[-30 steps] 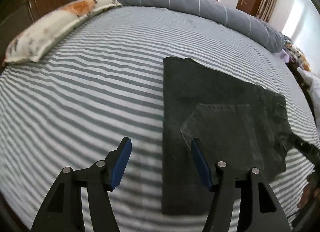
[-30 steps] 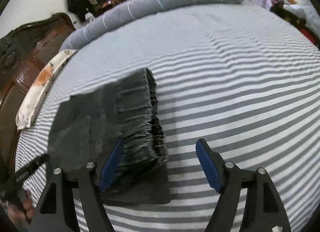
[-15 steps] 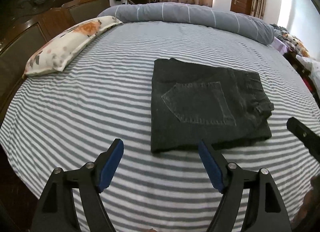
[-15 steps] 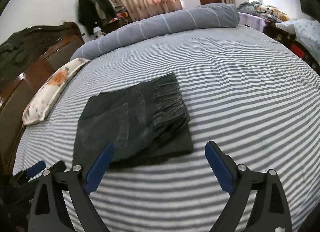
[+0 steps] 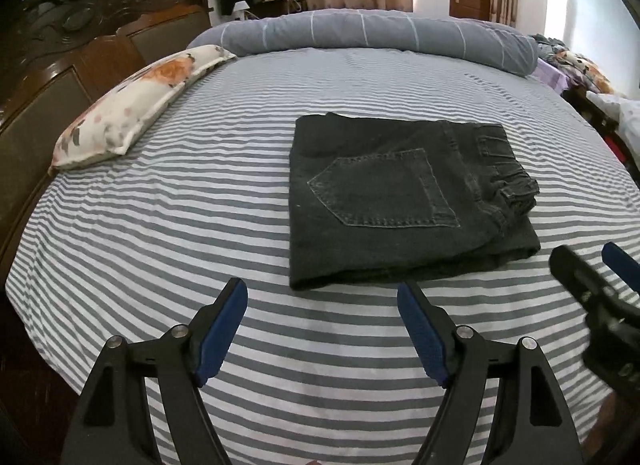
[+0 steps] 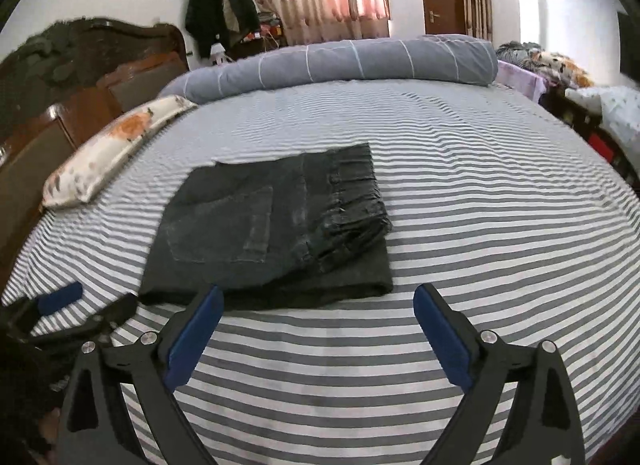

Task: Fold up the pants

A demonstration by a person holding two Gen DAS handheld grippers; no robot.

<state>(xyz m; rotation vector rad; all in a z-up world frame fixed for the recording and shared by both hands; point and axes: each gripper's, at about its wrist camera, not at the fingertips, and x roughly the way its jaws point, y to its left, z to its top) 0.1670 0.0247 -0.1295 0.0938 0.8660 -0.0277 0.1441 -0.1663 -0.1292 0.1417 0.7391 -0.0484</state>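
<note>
Dark grey denim pants (image 5: pixel 400 201) lie folded into a compact rectangle on the striped bed sheet (image 5: pixel 160 225), back pocket up, waistband at the right. They also show in the right wrist view (image 6: pixel 272 229). My left gripper (image 5: pixel 322 307) is open and empty, held back from the pants' near edge. My right gripper (image 6: pixel 318 311) is open and empty, also held back from the near edge. The right gripper shows at the right edge of the left wrist view (image 5: pixel 592 285). The left gripper shows at the lower left of the right wrist view (image 6: pixel 76 305).
A floral pillow (image 5: pixel 136 105) lies at the left by the dark wooden headboard (image 5: pixel 72 49). A rolled grey duvet (image 5: pixel 380 35) lies along the far edge of the bed. Furniture with bedding (image 6: pixel 580 93) stands at the right of the bed.
Both grippers have pulled back and up from the pants, which now lie free and farther away. Both stayed open.
</note>
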